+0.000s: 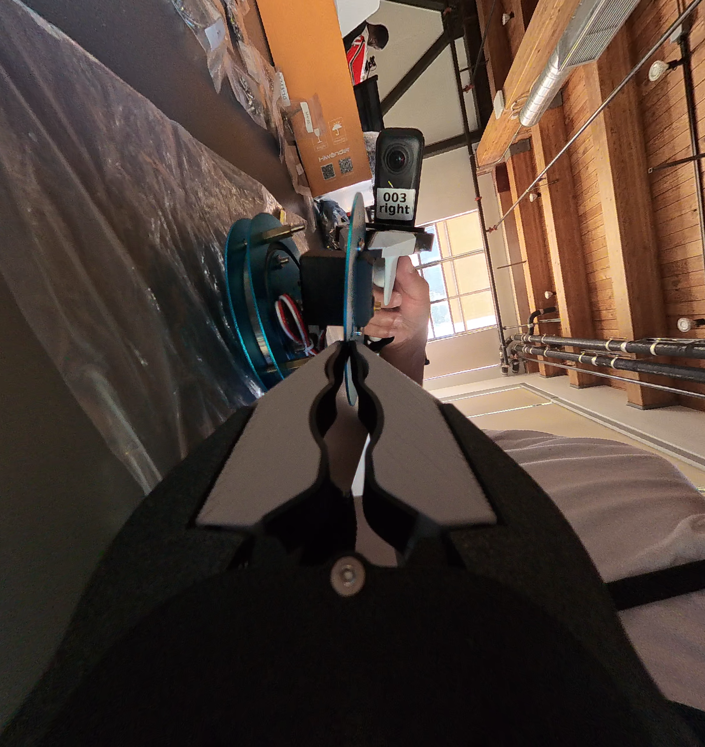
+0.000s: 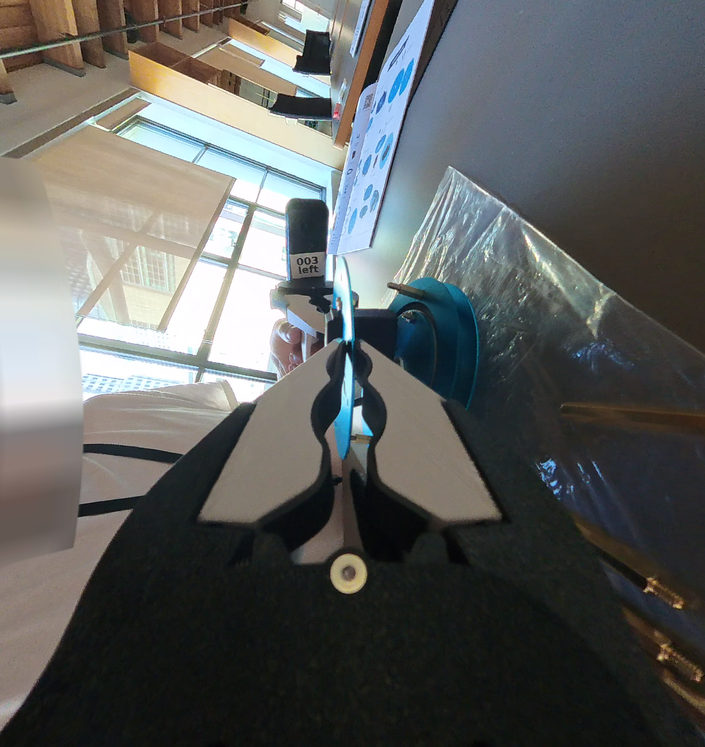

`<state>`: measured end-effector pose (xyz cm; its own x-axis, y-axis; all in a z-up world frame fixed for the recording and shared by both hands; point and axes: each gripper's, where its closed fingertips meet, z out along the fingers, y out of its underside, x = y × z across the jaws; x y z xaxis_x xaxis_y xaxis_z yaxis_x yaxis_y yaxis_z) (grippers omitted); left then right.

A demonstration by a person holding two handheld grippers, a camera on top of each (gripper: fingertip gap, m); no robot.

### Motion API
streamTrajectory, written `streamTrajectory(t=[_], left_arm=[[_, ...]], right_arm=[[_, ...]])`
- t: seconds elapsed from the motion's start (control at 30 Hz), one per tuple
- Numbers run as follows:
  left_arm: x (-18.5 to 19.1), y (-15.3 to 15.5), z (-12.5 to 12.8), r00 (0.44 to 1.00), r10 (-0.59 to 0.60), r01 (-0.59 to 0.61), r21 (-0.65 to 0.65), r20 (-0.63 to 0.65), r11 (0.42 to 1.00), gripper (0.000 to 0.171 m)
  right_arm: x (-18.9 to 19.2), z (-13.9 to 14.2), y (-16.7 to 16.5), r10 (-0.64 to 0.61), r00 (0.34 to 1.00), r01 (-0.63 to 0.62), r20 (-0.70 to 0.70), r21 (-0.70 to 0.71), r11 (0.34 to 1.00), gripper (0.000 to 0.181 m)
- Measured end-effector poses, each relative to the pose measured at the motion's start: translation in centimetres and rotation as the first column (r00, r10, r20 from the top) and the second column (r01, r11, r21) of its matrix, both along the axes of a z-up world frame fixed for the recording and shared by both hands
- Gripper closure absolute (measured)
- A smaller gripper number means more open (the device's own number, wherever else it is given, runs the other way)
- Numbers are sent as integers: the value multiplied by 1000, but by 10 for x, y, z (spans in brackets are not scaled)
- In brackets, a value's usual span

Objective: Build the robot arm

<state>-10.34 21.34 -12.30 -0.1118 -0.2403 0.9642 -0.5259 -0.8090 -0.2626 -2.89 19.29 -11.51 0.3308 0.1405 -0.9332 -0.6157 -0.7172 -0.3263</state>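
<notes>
Left wrist view: the left tongs are pinched narrow on the rim of a thin blue disc held edge-on straight ahead, its flat face parallel to the blue round base that stands just beside it on the plastic-covered bench, a black block and red-and-white wires between them. Right wrist view: the right tongs are clamped narrow on the opposite rim of the same disc, so both pairs face each other across it, equally near, brass standoffs lying toward the bench's near edge.
</notes>
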Motion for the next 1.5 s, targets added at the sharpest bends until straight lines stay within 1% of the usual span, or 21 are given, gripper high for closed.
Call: streamTrajectory(t=[0.1, 0.17, 0.23, 0.33, 0.47, 0.67, 0.77, 0.9, 0.97, 1.07, 1.23, 1.33, 1.4, 1.47, 1.5], left_arm=[[-2, -1, 3, 1000, -10, 10, -53, 1, 999, 171], [-5, -2, 3, 1000, -11, 11, -78, -6, 997, 171], [-8, -1, 3, 1000, -3, 1, -120, -15, 993, 171], [-9, 2, 0, 999, 10, -16, -173, -33, 985, 171], [-8, 4, -1, 999, 8, -16, -194, -46, 981, 171], [-4, -10, 3, 999, -34, 28, -175, -30, 984, 171], [-3, -16, 2, 998, -45, 40, -148, -32, 988, 171], [-2, -15, 1, 999, -23, 18, -156, -32, 988, 171], [-3, -12, -1, 999, -9, 4, -146, -34, 989, 170], [-6, -8, -1, 999, 11, -16, -133, -35, 991, 164], [-12, 1, 0, 998, 47, -50, -90, -28, 995, 164], [-12, 1, 1, 999, 41, -43, -73, -20, 996, 165], [-11, 1, 1, 999, 34, -35, -53, -15, 998, 170], [-11, 0, 2, 1000, 26, -26, -42, -10, 999, 170], [-11, 0, 2, 1000, 25, -25, -36, -10, 999, 170]], right_arm=[[1, -6, 0, 3, 1000, -3, 26, -16, 1000, 178], [4, -8, 1, -19, 998, 20, 53, -9, 1000, 173], [7, -8, 2, -36, 997, 36, 68, 9, 999, 177], [7, -6, -1, -15, 998, 13, 56, 28, 1000, 180], [6, -6, -5, 9, 999, -10, 33, 27, 1000, 180], [10, -10, -6, 5, 1000, -5, 14, 17, 1000, 180], [11, -7, -10, 11, 1000, -10, -23, 27, 1000, 179], [8, -7, -12, 25, 999, -24, -38, 31, 999, 178], [6, -7, -11, 33, 999, -31, -41, 34, 999, 178], [5, -7, -10, 31, 998, -29, -52, 36, 999, 179], [5, -7, -9, 29, 998, -27, -57, 39, 999, 177], [4, -7, -7, 30, 998, -28, -59, 38, 999, 173], [4, -8, -7, 30, 998, -28, -54, 37, 999, 172], [8, -8, -7, 23, 999, -22, -29, 37, 999, 168], [11, -6, -7, 11, 1000, -11, -15, 50, 999, 169]])
